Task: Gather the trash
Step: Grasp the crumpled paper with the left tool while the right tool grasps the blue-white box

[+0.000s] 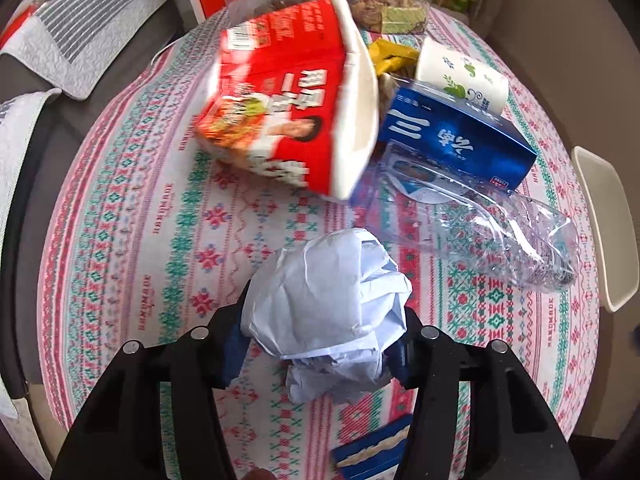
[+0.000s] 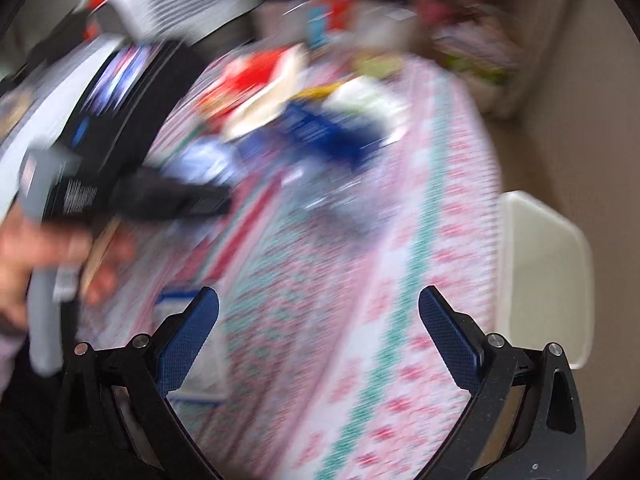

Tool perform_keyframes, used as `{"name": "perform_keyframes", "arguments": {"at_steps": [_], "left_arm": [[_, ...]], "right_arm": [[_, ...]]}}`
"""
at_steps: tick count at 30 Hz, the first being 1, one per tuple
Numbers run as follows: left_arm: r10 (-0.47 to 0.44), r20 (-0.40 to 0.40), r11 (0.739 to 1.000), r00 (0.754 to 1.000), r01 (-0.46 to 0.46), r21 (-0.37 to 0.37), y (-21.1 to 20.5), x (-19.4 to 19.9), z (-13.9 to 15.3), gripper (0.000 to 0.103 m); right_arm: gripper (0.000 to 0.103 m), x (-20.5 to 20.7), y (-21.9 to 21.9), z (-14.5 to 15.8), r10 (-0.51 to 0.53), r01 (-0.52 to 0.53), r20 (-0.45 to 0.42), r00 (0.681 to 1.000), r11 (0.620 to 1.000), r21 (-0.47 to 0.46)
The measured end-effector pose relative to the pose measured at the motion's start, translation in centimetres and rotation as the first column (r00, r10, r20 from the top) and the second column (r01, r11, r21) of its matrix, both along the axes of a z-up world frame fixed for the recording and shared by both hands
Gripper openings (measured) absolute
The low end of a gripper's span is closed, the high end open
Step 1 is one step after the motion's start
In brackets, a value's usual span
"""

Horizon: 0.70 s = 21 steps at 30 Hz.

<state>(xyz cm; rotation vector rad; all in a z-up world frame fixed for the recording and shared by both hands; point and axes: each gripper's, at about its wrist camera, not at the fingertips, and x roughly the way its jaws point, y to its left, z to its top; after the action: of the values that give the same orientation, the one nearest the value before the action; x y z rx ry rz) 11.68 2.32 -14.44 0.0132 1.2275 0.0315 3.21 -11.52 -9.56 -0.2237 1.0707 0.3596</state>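
Observation:
A crumpled ball of pale blue paper (image 1: pixel 328 300) lies on the patterned tablecloth (image 1: pixel 140 200), and my left gripper (image 1: pixel 320 344) is shut on it, a blue pad pressing each side. Behind it lie a tipped red instant-noodle cup (image 1: pixel 288 112), a blue carton (image 1: pixel 452 136), a crushed clear plastic bottle (image 1: pixel 500 232), a white paper cup (image 1: pixel 460 76) and a yellow wrapper (image 1: pixel 390 56). The right wrist view is blurred. In it my right gripper (image 2: pixel 320 332) stands open over the cloth with nothing between its fingers, and a hand (image 2: pixel 24 248) holds the left gripper (image 2: pixel 160 196) at the left.
A white chair (image 1: pixel 604 220) stands at the table's right edge, seen also in the right wrist view (image 2: pixel 540 280). A flat blue-edged item (image 1: pixel 372 452) lies on the cloth under my left gripper. Snack trays (image 1: pixel 392 12) sit at the far edge. A grey striped cushion (image 1: pixel 80 28) lies far left.

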Motion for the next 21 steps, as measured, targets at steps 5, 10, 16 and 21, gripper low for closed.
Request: {"name": "perform_keyframes", "arguments": {"at_steps": [5,10,16,21], "left_arm": [[-0.018,0.041,1.000,0.999,0.017,0.007,1.9,-1.3,2.3,0.055],[-0.027,0.093,1.000,0.995,0.025,0.019,4.0,-2.4,5.7,0.055],[0.002,0.142,1.000,0.990,-0.004,0.009,6.4,-3.8,7.7,0.055],[0.028,0.137,1.000,0.990,-0.027,-0.010,7.3,-3.9,6.7,0.055]], "right_arm": [[0.096,-1.2,3.1,-2.2,0.112,-0.110,-0.124,0.986,0.994,0.025],[0.096,-1.8,6.0,-4.4,0.156,-0.155,-0.210,0.965,0.988,0.021],[0.083,-2.6,9.4,-7.1,0.195,-0.211,-0.283,0.939,0.977,-0.027],[0.054,-3.1,11.3,-6.8,0.210,-0.230,-0.236,0.949,0.971,-0.061]]}}
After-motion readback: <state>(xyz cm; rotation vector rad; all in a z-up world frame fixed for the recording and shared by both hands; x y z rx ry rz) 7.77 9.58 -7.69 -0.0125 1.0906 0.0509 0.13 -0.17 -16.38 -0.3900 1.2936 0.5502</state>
